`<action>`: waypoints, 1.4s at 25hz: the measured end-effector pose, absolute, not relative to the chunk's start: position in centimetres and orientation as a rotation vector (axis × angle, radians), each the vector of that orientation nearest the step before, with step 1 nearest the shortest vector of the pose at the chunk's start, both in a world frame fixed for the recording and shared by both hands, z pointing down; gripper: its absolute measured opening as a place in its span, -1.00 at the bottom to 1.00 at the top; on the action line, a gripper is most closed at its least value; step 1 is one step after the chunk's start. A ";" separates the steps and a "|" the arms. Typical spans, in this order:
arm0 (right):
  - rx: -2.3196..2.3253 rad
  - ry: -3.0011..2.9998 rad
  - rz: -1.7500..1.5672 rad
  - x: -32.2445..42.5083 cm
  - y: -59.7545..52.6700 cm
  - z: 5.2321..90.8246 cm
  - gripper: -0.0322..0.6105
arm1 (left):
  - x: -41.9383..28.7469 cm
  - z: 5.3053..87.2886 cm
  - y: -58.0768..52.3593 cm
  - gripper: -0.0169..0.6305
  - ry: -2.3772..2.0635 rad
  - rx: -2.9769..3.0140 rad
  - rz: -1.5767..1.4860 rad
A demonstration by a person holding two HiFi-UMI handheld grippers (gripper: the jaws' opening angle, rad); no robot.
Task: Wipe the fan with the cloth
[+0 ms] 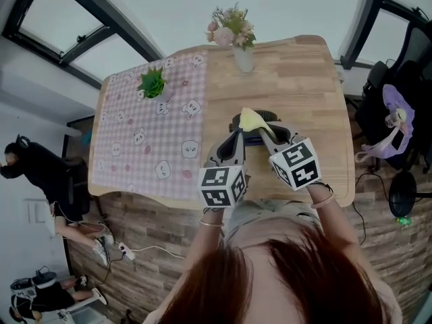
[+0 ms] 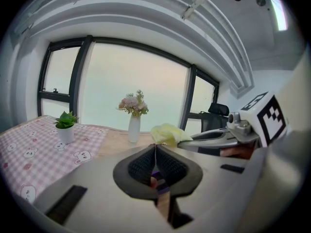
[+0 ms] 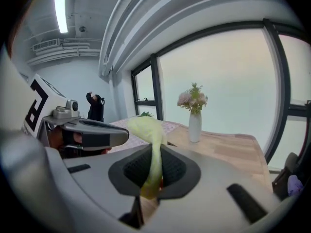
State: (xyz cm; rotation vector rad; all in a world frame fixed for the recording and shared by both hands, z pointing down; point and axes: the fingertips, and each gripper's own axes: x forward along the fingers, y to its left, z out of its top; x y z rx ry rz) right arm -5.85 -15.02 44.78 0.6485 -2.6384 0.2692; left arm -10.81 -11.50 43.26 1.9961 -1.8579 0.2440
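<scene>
On my feed the cloth [image 3: 151,130] looks like soft, matt, pale-yellow fabric, limp and creased where the right gripper [image 3: 154,154] pinches it. That gripper's shell looks like smooth grey plastic with a dull satin finish, and the left gripper [image 2: 155,149] has the same look. Its pads [image 2: 140,166] appear black, rubbery and finely ribbed. The marker cube [image 1: 222,186] carries flat, matt black-and-white print. The table [image 1: 297,79] is pale wood with visible grain and a light sheen. The tablecloth [image 1: 145,123] over part of it is a matt pink checked fabric. The vase [image 3: 195,126] seems to be smooth white ceramic, slightly glossy.
</scene>
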 end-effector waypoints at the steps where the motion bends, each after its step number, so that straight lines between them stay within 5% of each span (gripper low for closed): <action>1: 0.639 -2.634 0.269 -6.1 -14.9 45.1 -0.82 | -11.0 43.5 -11.4 -0.91 -1.863 1.983 0.244; 35: 0.891 -2.490 0.680 -3.6 -18.9 49.2 -0.82 | -12.0 47.3 -12.4 -0.91 -1.728 1.967 0.296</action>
